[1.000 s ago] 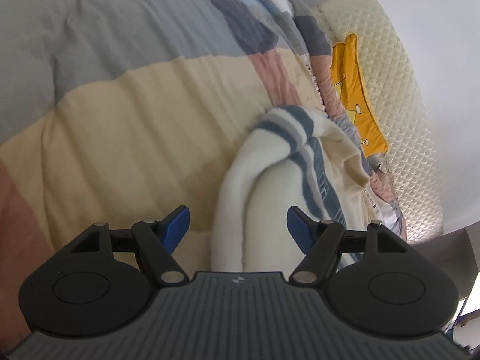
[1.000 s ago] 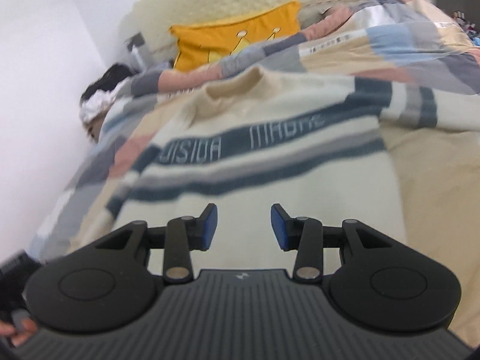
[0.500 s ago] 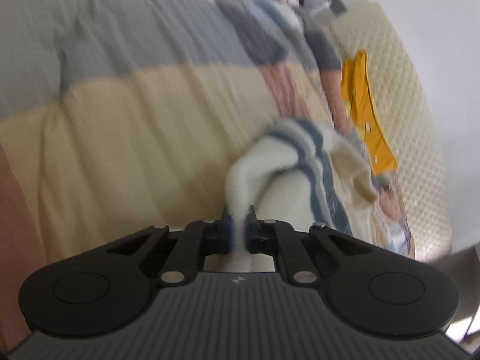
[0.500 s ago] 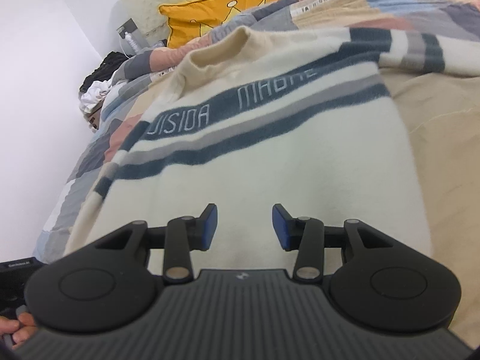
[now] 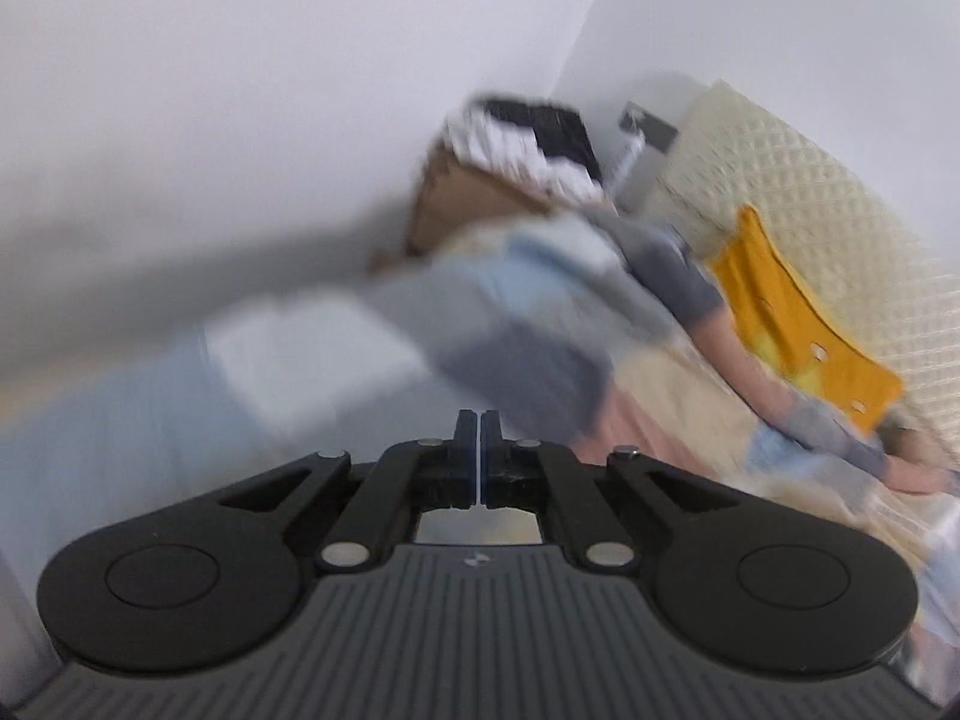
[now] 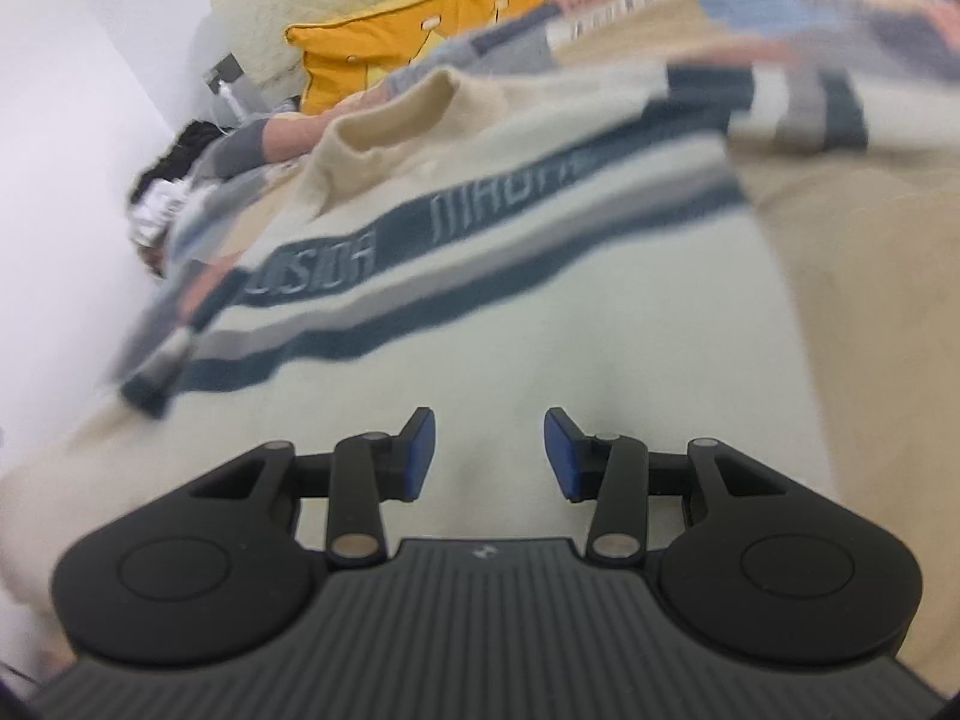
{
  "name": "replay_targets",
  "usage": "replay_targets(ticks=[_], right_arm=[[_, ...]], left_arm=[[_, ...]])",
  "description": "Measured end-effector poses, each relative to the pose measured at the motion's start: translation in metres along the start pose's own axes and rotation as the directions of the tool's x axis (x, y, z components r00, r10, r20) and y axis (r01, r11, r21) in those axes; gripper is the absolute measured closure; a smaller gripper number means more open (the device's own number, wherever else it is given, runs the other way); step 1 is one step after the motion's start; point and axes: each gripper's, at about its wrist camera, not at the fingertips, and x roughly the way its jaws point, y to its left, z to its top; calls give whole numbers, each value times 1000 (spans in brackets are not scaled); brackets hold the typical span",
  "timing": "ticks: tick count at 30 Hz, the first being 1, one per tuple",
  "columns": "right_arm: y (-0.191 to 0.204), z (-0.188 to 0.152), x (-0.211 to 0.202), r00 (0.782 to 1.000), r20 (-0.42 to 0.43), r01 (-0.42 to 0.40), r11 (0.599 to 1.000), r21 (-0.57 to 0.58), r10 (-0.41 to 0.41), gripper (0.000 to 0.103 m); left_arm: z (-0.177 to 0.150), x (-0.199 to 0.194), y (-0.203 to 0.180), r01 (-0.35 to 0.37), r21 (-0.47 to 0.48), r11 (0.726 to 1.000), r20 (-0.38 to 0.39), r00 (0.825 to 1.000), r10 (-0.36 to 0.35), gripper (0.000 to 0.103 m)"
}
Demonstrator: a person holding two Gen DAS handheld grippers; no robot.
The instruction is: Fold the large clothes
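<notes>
L tongs [image 5: 479,420] are clenched: the blue pads meet with only a thin pale line between them, and nothing of the sweater shows beyond the tips in the left wrist view. A sec ago these jaws stood wide around a bunched fold of the cream sweater; half a sec ago they'd closed on that fold. Now the view has swung up to the wall, a cardboard box [image 5: 474,204] w/ dark and white clothes on top, and the patchwork duvet [image 5: 540,324] far ahead, all heavily blurred. Can't tell from here whether any cloth is pinched; if so it hangs below the tips, out of sight. Judgement: either the sleeve/edge is being lifted for a fold, or the grip slipped off.

R tongs [image 6: 489,450] are released, jaws apart w/ nothing between the pads, hovering just above the sweater [image 6: 540,312], nearer to it than a sec ago. Sweater lies spread flat directly ahead of and under the R tongs: collar far ahead-left, blue lettered stripes across the chest, one striped sleeve stretching ahead-right. Yellow cushion [image 6: 420,42] sits well beyond the collar, against the headboard.

No fold across the body is made yet.
</notes>
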Motion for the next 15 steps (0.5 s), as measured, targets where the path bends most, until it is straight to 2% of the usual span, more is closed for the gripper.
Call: replay_targets(ticks=[2, 5, 8, 11, 15], right_arm=[[3, 3, 9, 1000, 15, 23, 1000, -13, -23, 59], [3, 7, 18, 1000, 1, 14, 1000, -17, -14, 59], [6, 7, 26, 1000, -13, 5, 1000, -25, -5, 59], [11, 7, 34, 1000, -25, -4, 999, -36, 3, 59], [13, 7, 44, 999, -40, -14, 999, -43, 12, 61]], left_arm=[[29, 11, -3, -18, 60, 998, 12, 1000, 17, 102], [39, 26, -3, -37, 120, 992, -14, 999, 39, 102], [23, 38, 9, -7, 94, 996, -82, 996, 15, 102], [-7, 47, 26, 18, 60, 998, -174, 985, -8, 102], [-35, 33, 52, 18, -34, 999, -238, 971, -25, 101]])
